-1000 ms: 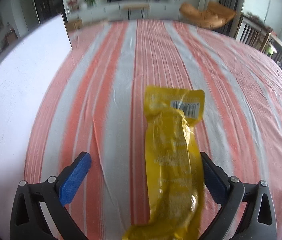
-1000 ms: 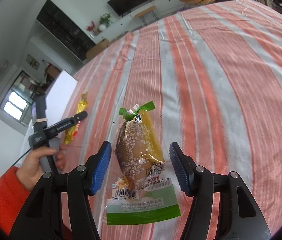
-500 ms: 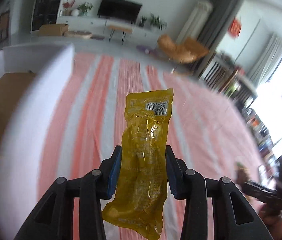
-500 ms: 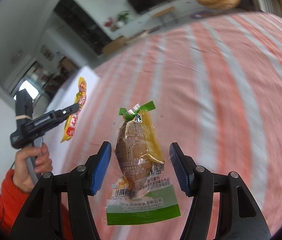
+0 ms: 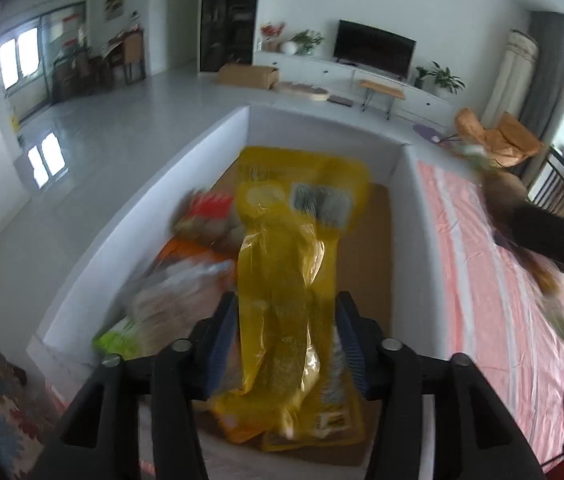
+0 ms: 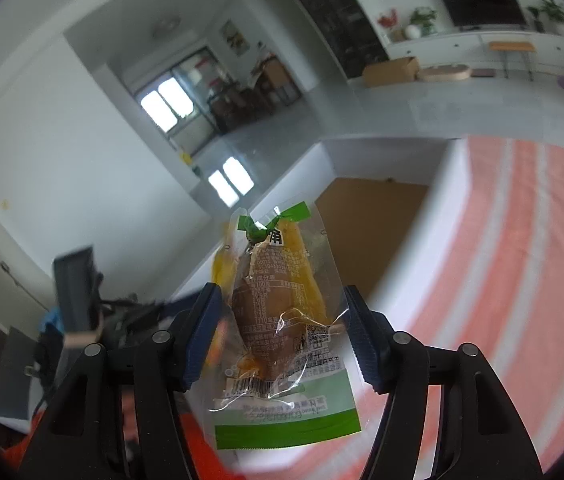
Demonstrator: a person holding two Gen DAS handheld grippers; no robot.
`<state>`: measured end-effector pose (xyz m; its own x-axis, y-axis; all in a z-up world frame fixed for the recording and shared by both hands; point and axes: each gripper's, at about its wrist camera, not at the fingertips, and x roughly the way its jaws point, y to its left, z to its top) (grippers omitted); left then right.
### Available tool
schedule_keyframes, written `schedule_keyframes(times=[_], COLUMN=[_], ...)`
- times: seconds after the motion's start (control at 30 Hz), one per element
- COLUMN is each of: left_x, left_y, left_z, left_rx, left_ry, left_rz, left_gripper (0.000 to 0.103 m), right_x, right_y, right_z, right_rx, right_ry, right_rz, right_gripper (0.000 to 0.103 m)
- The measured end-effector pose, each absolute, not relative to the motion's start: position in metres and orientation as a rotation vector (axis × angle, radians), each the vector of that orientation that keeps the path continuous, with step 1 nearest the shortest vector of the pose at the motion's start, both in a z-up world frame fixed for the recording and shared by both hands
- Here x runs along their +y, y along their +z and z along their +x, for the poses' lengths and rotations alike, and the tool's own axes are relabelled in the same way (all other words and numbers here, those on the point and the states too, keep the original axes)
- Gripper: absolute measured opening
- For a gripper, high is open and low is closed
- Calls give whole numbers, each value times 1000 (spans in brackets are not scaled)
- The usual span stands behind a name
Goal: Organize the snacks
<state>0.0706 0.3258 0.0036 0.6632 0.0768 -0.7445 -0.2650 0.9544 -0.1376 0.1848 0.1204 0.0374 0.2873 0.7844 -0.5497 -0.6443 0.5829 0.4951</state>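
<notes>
**Both snack packets at the white box**

My left gripper is over the white box; its jaws have just been opening, and the yellow snack packet hangs blurred between the blue pads. I cannot tell whether they pinch it. My right gripper has also just widened, its pads beside the green-trimmed clear packet near the box's corner by the striped cloth.

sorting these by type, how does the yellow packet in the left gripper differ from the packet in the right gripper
The yellow packet is opaque yellow all over; the green-trimmed packet is clear, showing a brown snack inside. The yellow packet hangs over the white box with other snacks; the green-trimmed packet is not yet over it. Both sit upright between blue pads.
</notes>
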Motion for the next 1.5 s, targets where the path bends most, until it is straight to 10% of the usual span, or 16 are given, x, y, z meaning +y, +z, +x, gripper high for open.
schedule_keyframes(times=[0.07,0.37,1.5], left_x=[333,321,353], left_y=[-4,22,22], left_z=[64,37,7], left_rx=[814,663,710], left_ry=[212,380,535], left_rz=[-249,-65,-175], left_gripper=[82,103,103], right_x=[152,152,182], right_y=[27,31,31], right_z=[192,191,140], right_rx=[874,836,887], right_ry=[970,908,731], right_rz=[150,67,-280], right_gripper=[76,85,91])
